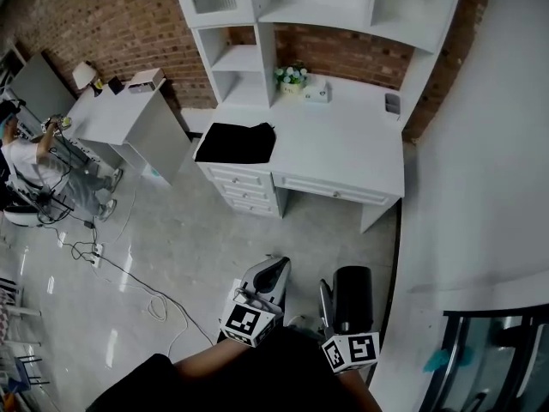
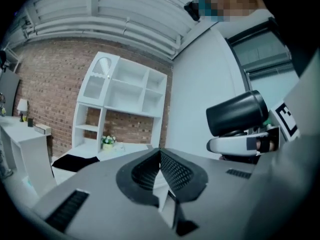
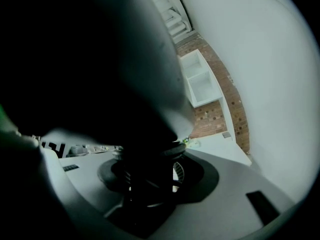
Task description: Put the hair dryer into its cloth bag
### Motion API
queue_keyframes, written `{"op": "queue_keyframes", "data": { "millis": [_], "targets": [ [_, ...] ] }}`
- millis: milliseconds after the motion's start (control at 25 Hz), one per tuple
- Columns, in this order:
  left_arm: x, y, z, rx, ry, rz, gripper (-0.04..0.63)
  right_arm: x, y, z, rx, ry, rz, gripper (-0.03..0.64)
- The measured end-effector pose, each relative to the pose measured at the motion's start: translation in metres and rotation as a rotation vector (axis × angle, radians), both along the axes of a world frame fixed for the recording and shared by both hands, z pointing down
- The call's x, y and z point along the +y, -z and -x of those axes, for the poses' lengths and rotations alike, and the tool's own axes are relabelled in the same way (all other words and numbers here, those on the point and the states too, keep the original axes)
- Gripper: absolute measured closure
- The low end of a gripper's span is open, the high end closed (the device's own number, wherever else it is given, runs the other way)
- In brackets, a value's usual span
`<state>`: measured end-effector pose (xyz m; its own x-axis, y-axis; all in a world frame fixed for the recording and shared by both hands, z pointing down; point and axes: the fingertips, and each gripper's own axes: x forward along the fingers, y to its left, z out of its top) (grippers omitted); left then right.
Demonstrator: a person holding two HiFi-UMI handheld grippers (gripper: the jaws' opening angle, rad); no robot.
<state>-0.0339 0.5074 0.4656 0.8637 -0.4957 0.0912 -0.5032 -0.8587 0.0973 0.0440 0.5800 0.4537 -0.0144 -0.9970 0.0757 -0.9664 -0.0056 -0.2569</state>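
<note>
The black cloth bag (image 1: 233,142) lies flat on the left end of the white desk (image 1: 343,144), far ahead of both grippers; it also shows small in the left gripper view (image 2: 75,161). The hair dryer (image 1: 353,293), black-barrelled, stands upright in my right gripper (image 1: 333,309), low in the head view. In the right gripper view its dark body (image 3: 125,84) fills most of the picture, with its handle clamped between the jaws of the right gripper (image 3: 150,179). My left gripper (image 1: 273,273) is beside it, shut and empty (image 2: 160,166); the dryer (image 2: 235,115) is at its right.
A white shelf unit (image 1: 292,7) tops the desk, with a small flower pot (image 1: 292,77) and a box beneath it. A second white desk (image 1: 129,114) and a person (image 1: 34,166) are at the far left. Cables (image 1: 129,273) trail over the glossy floor. A white wall (image 1: 480,187) runs along the right.
</note>
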Motion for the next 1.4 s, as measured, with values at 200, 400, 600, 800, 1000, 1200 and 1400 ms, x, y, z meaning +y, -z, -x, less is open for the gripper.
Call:
{"op": "queue_keyframes", "data": {
  "millis": [200,400,600,800,1000,1200,1400],
  "targets": [
    [-0.040,-0.008,-0.020,-0.013,-0.035,0.043,0.578,-0.048,-0.005,-0.014,-0.046,-0.023,0.066,0.402],
    [-0.096,-0.009,-0.028,-0.001,-0.019,0.033,0.578,-0.108,-0.011,-0.022,-0.056,-0.005,0.089,0.402],
    [-0.166,-0.020,-0.036,-0.036,-0.028,0.075,0.578,-0.182,-0.021,-0.036,-0.024,0.002,0.127,0.402],
    [-0.234,-0.014,-0.038,-0.048,-0.064,0.108,0.578,-0.259,-0.014,-0.036,-0.014,-0.005,0.151,0.402],
    [-0.289,-0.021,-0.035,-0.065,-0.111,0.128,0.579,-0.323,-0.003,-0.022,-0.015,0.020,0.131,0.402],
    [-0.342,-0.039,-0.037,-0.081,-0.126,0.140,0.578,-0.366,-0.002,-0.017,0.001,0.046,0.095,0.402],
    [-0.380,-0.058,-0.033,-0.151,-0.135,0.175,0.578,-0.399,-0.004,-0.023,0.017,-0.019,0.128,0.402]
  ]
}}
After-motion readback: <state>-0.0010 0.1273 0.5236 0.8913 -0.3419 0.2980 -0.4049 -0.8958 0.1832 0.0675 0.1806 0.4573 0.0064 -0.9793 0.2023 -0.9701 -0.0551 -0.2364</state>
